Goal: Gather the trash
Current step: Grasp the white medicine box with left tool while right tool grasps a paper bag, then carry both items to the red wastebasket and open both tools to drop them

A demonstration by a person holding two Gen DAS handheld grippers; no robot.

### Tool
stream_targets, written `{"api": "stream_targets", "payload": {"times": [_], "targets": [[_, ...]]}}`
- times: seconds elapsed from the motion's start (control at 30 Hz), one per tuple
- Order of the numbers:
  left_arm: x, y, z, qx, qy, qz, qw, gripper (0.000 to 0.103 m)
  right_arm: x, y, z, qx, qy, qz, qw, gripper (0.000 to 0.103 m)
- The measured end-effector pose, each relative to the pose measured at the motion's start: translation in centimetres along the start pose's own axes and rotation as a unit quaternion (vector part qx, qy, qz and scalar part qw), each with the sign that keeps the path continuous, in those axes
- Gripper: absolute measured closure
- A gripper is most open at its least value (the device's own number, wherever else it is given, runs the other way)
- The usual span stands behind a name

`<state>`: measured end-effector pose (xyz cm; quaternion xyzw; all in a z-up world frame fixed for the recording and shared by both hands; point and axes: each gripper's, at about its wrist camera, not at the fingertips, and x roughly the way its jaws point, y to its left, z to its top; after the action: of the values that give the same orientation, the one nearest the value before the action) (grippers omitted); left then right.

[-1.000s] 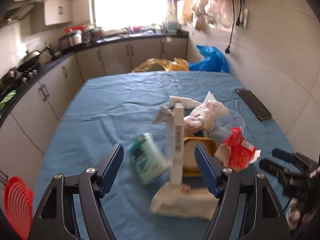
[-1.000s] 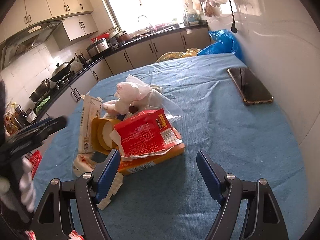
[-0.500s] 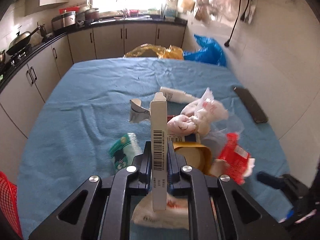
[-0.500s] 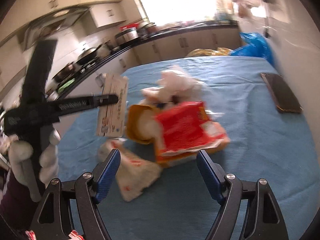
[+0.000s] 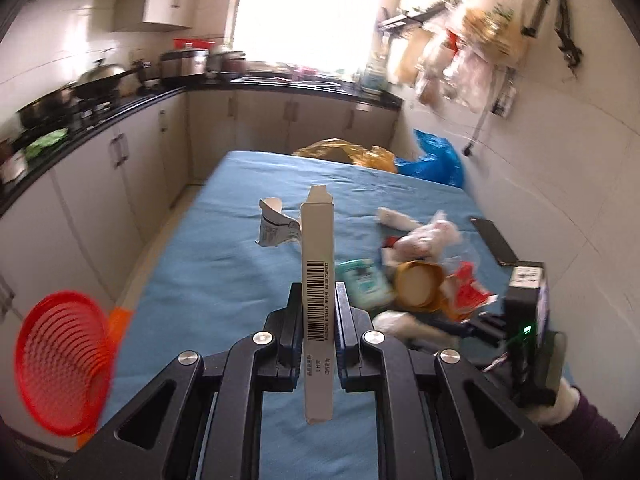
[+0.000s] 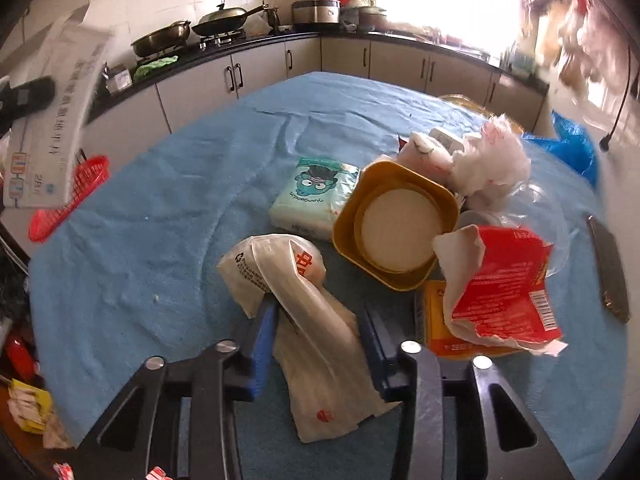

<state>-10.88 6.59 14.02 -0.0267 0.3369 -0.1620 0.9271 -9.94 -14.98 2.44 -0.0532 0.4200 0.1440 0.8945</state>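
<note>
Left wrist view shows the left gripper (image 5: 318,320) clamped on a narrow white carton (image 5: 317,280) with a barcode on its edge; the carton stands upright between the fingers (image 5: 294,328), lifted clear of the blue-covered desk (image 5: 224,264). A red mesh basket (image 5: 60,364) sits off the desk's left edge. Farther along the desk lies a torn paper scrap (image 5: 274,228), and to the right a blurred cluster of trash: a green tissue pack (image 5: 362,282), a yellow tub (image 5: 418,286) and a red wrapper (image 5: 470,294). A dark phone (image 5: 494,240) lies near the wall.

Right wrist view shows the right gripper (image 6: 318,344) with its fingers (image 6: 262,340) closing around a crumpled white plastic bag (image 6: 296,300) that lies on the desk between them; whether the pads already press on it I cannot tell. Just beyond the bag sit the tissue pack (image 6: 314,196) and the yellow tub (image 6: 396,226), tipped on its side with a pale round lid showing. The red wrapper (image 6: 504,288) rests on an orange packet (image 6: 440,328), and white crumpled bags (image 6: 484,160) pile up behind the tub. At the far left edge, the white carton (image 6: 52,120) appears raised above the desk.
</note>
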Motion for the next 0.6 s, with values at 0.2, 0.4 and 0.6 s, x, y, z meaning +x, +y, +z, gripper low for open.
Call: {"api": "stream_targets", "payload": {"times": [0.2,0.4,0.6], "targets": [[-3.9,7.9,-2.3,-0.053,-0.015,0.062,0.9966,0.09,-1.4,1.0,-1.0,0.015,0.008,0.012,1.0,0.087],[-6.8,16.0,-4.4,-0.117,-0.023,0.13,0.9843,0.09,-3.6,3.0,-0.2,0.029,-0.014,0.035,0.999,0.087],[-8.1,23.7,-6.3,-0.187,-0.033,0.166,0.9676,0.09,-3.0,9.3,3.7,0.014,-0.025,0.109,0.994,0.087]]}}
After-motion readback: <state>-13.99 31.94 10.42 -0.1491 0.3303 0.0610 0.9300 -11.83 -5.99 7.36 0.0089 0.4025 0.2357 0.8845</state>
